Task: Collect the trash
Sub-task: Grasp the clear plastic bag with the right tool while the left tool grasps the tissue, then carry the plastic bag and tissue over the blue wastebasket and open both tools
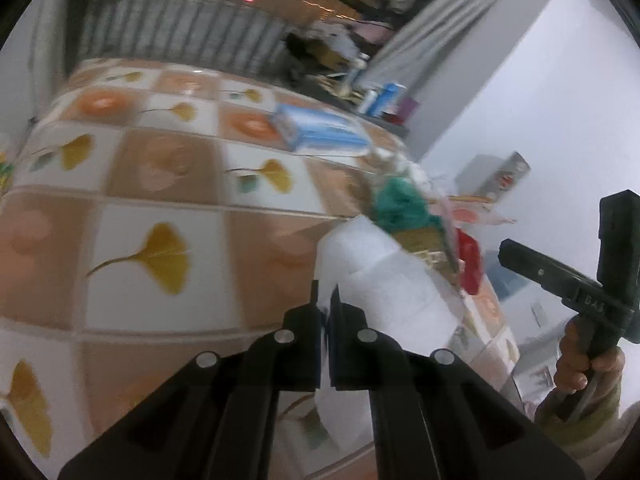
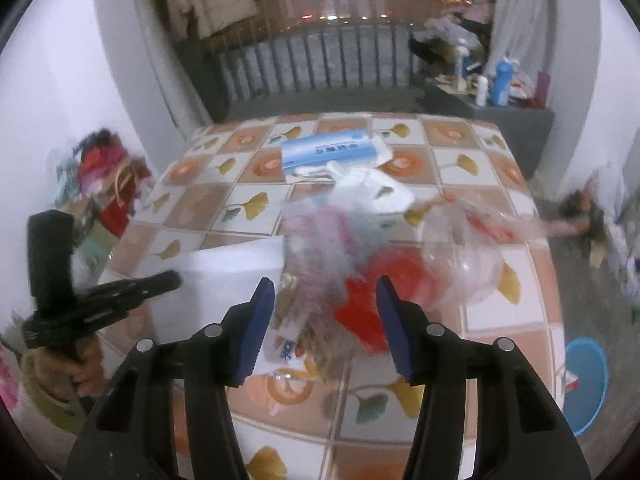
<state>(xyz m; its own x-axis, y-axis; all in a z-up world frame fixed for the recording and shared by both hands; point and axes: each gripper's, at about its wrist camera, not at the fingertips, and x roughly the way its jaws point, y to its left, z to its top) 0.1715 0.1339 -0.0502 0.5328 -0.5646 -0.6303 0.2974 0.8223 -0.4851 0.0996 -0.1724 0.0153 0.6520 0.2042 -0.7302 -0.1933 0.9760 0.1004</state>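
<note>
While pinching the white foam sheet (image 1: 376, 276) in the pressed-together left gripper (image 1: 325, 300), barely started: right gripper (image 2: 326, 292) spread empty over the wrapper heap (image 2: 340, 248) littering the tiled table (image 2: 496, 172), nothing binned yet.

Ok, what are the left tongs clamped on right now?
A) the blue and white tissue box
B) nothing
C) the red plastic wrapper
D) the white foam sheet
D: the left tongs are pinched shut on an edge of the white foam sheet, beside the trash pile.
</note>
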